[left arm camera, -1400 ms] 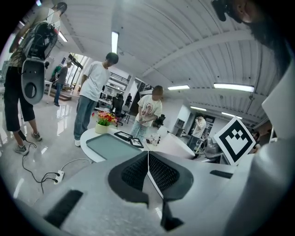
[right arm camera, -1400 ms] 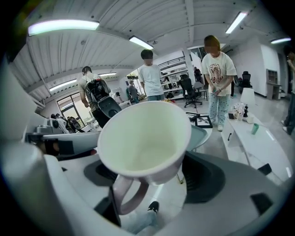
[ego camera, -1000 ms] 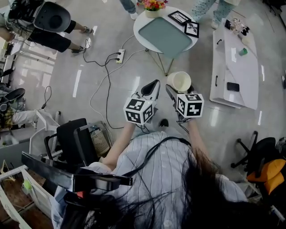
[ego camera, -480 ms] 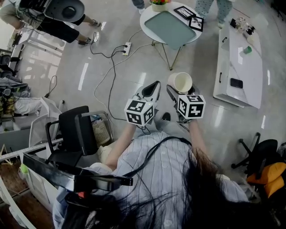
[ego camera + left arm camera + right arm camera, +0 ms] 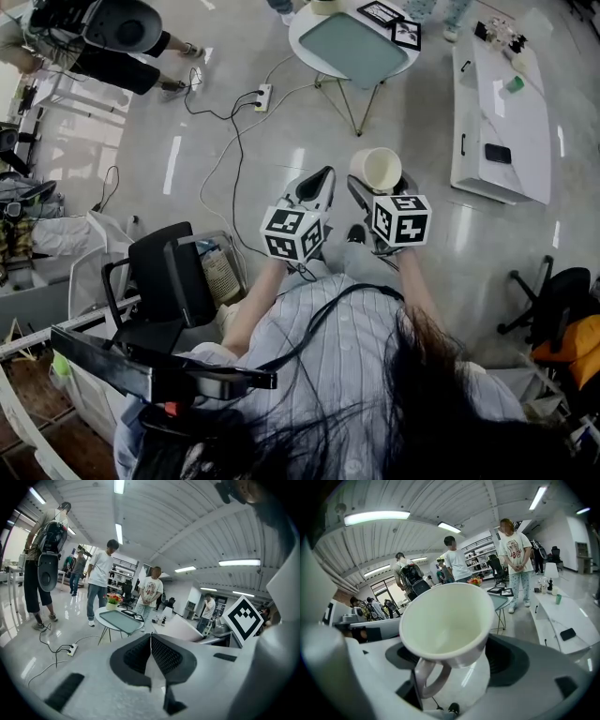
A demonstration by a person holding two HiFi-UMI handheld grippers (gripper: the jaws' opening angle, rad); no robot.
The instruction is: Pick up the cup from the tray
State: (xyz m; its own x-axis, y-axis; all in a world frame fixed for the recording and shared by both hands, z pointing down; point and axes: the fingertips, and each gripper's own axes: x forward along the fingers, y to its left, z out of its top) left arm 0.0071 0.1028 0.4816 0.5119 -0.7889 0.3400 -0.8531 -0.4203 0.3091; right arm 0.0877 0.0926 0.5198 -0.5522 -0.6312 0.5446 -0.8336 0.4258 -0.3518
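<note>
A white cup point(image 5: 377, 170) with a handle sits between the jaws of my right gripper point(image 5: 375, 184), held over the floor with its mouth facing up. In the right gripper view the cup point(image 5: 447, 620) fills the middle, and my right gripper point(image 5: 454, 663) is shut on its lower body. My left gripper point(image 5: 322, 178) hangs beside it, shut and empty; its pads point(image 5: 140, 656) meet with nothing between them. The grey-green tray point(image 5: 349, 49) lies bare on a round white table point(image 5: 305, 36) far ahead.
Two picture frames point(image 5: 394, 23) lie on the round table's far side. A long white bench point(image 5: 502, 103) stands at the right. A power strip with cables point(image 5: 262, 97) lies on the floor. A black chair point(image 5: 169, 281) is close at my left. Several people stand around.
The round table and tray have slid toward the top of the head view. Both grippers and the cup keep their place in front of the person.
</note>
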